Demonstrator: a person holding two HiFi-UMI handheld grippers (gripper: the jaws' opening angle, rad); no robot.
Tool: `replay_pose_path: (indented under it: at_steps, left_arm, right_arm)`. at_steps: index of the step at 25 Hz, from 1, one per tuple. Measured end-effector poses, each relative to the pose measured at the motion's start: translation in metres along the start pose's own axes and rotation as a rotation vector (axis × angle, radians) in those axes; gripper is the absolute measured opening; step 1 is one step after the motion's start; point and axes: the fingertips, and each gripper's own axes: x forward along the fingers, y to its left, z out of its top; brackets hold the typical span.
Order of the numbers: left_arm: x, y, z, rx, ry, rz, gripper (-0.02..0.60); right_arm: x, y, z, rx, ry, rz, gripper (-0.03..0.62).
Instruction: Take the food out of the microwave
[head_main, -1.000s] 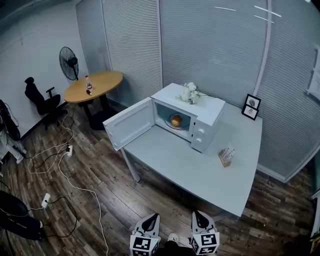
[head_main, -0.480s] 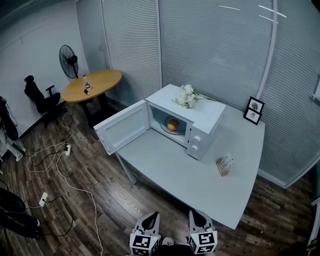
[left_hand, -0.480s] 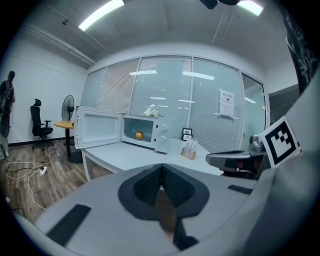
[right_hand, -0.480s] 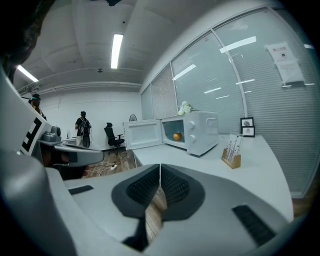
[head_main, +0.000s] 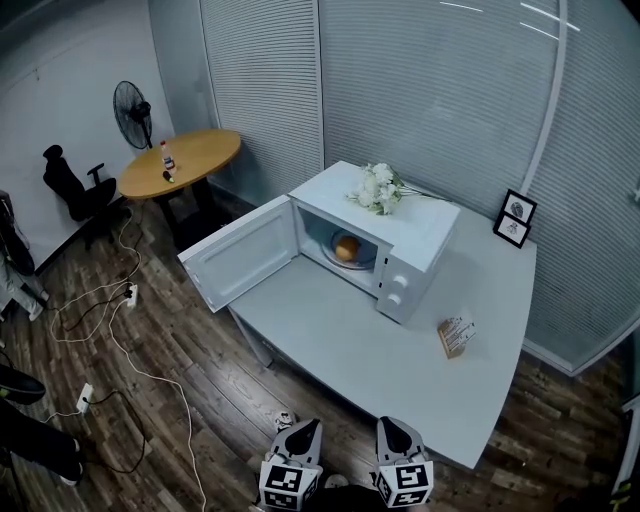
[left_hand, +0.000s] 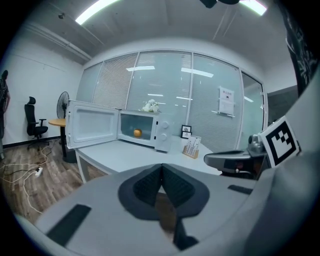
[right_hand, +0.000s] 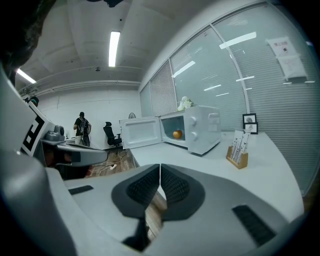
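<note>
From the head view, a pale desk (head_main: 330, 330) stands on a dark plank floor (head_main: 200, 400) strewn with white cables (head_main: 130, 340), with slatted blinds (head_main: 420, 90) behind it. The microwave (head_main: 420, 225) sits near the desk's far edge, its door (head_main: 240, 255) swung wide past the left edge. The orange food (head_main: 346, 247) rests inside the cavity. White flowers (head_main: 378, 188) lie on top, a picture frame (head_main: 515, 219) occupies the far right corner, and a card holder (head_main: 455, 335) stands toward the right edge. The left claw (head_main: 304, 436) and right claw (head_main: 395, 433) hover short of the near edge.

In the left gripper view the pads meet, with nothing between them.

In the right gripper view the pads are likewise pressed together and empty. A person (right_hand: 82, 127) stands far across the room.
</note>
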Motion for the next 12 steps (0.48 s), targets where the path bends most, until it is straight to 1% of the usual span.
replay_pose_path:
  at_steps: [3,7,12]
  left_arm:
    - [0.017,0.017,0.010,0.008,-0.002,-0.006,0.008]
    - [0.041,0.042,0.028,0.047,0.001,-0.027,0.008]
    - [0.073,0.085,0.048,0.047,-0.001,-0.028,0.008]
  right_arm:
    - [0.020,-0.003,0.005,0.019,0.001,-0.014,0.006]
    - [0.052,-0.009,0.016,0.055,-0.005,-0.041,0.006]
    - [0.094,-0.013,0.036,0.033,-0.005,-0.063,0.006]
